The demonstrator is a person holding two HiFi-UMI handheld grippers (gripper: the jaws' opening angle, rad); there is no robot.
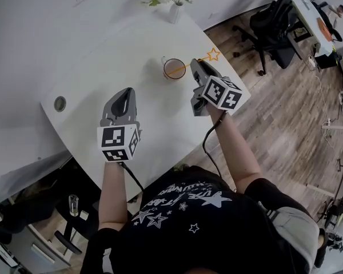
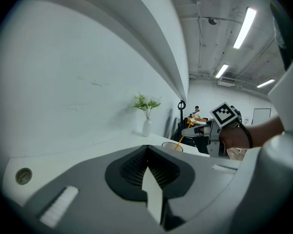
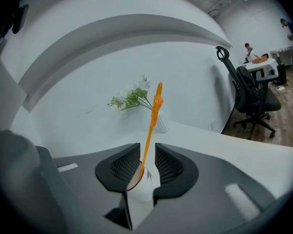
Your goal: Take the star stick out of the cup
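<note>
Orange and thin, the star stick [image 1: 186, 66] stands with its lower end inside the cup [image 1: 165, 64]. It leans out over the cup's right rim. Its long axis is tilted, and the star end points up and away to the right of the cup, toward the table [image 1: 131, 50] edge. In the right gripper view the stick [image 3: 150, 126] rises nearly upright, tipped slightly right, with the star edge-on at the top.

My right gripper [image 1: 195, 65] sits just right of the cup and its nose is aimed at the stick's shaft. Its jaws are parted by a narrow gap and straddle the stick above the cup's rim. The shaft runs close along the left jaw and the right jaw stands clear, so I see no clamp on it yet. The right forearm [image 1: 237, 147] is stretched well forward, with the marker cube [image 1: 223, 93] turned up toward the head camera.

My left gripper [image 1: 124, 93] hangs over the table on the near left of the cup, well apart from it and pointing forward. Its jaws are pressed together on nothing. The left forearm [image 1: 111, 187] is drawn in closer to my body than the right.

Beyond the cup, a white vase of flowers [image 1: 175, 10] stands at the table's far corner
</note>
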